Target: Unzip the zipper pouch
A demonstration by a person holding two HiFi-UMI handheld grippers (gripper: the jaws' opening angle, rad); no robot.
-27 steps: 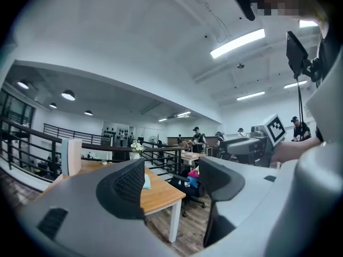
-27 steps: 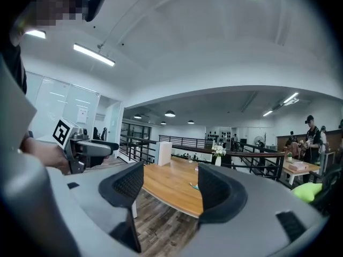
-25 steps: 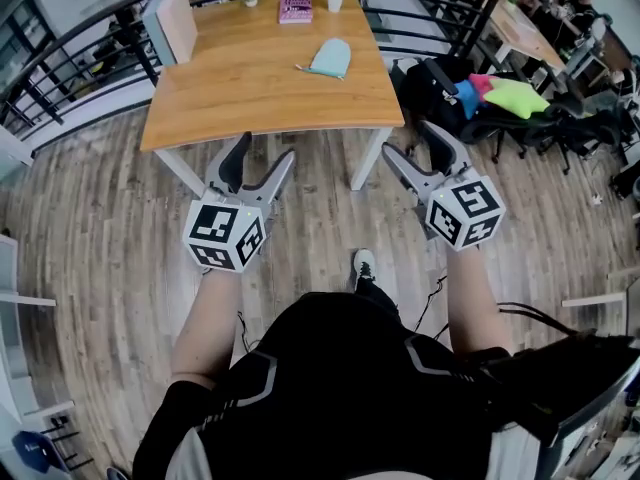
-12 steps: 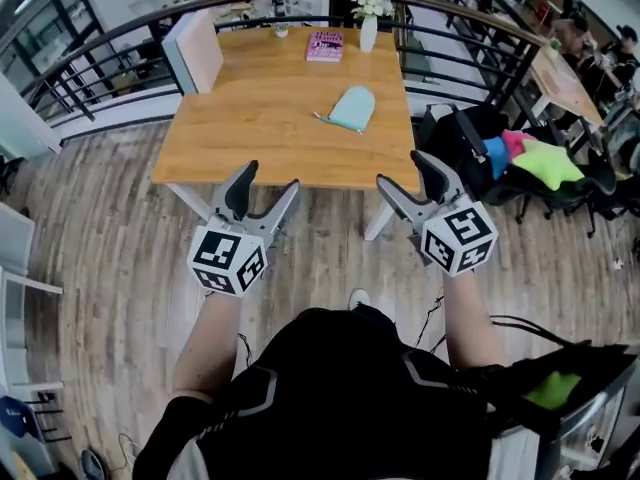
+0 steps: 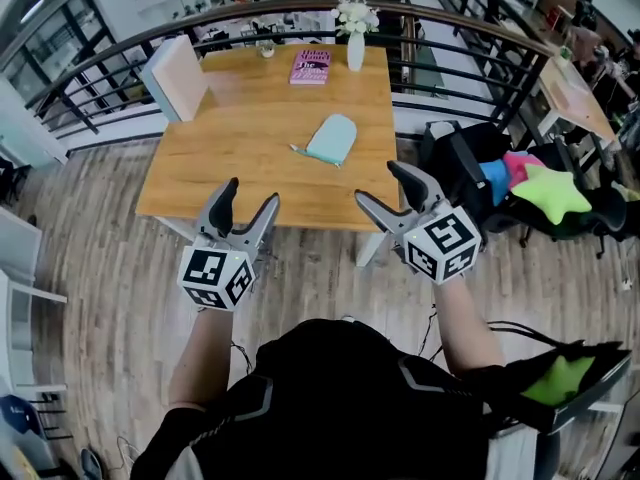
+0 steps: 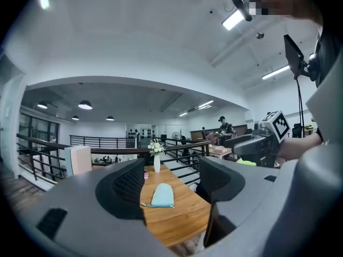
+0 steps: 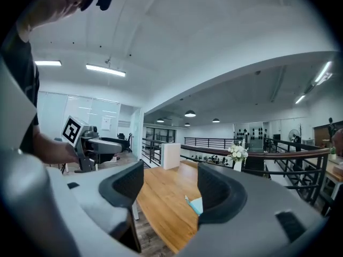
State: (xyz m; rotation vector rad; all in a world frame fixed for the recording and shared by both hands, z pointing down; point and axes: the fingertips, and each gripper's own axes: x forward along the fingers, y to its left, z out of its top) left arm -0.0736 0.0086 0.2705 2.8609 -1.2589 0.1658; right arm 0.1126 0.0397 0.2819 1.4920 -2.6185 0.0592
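Left gripper (image 5: 251, 192), right gripper (image 5: 378, 183) agape, pouch (image 5: 331, 139) ahead, seemingly zipped

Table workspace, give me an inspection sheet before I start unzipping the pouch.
Surface: wooden table, mostly bare.
Job's things: light blue zipper pouch lies flat near the table's middle; zipper state too small to tell.
Clutter: pink book and white vase of flowers at the far edge; white box at the far left corner.
Grippers: left gripper and right gripper both open and empty, by the near edge, apart from the pouch.
Cables: thin dark cable hangs by the right forearm; none seen on the table.
Surroundings: black railing, wood floor, green star cushion on a chair to the right.
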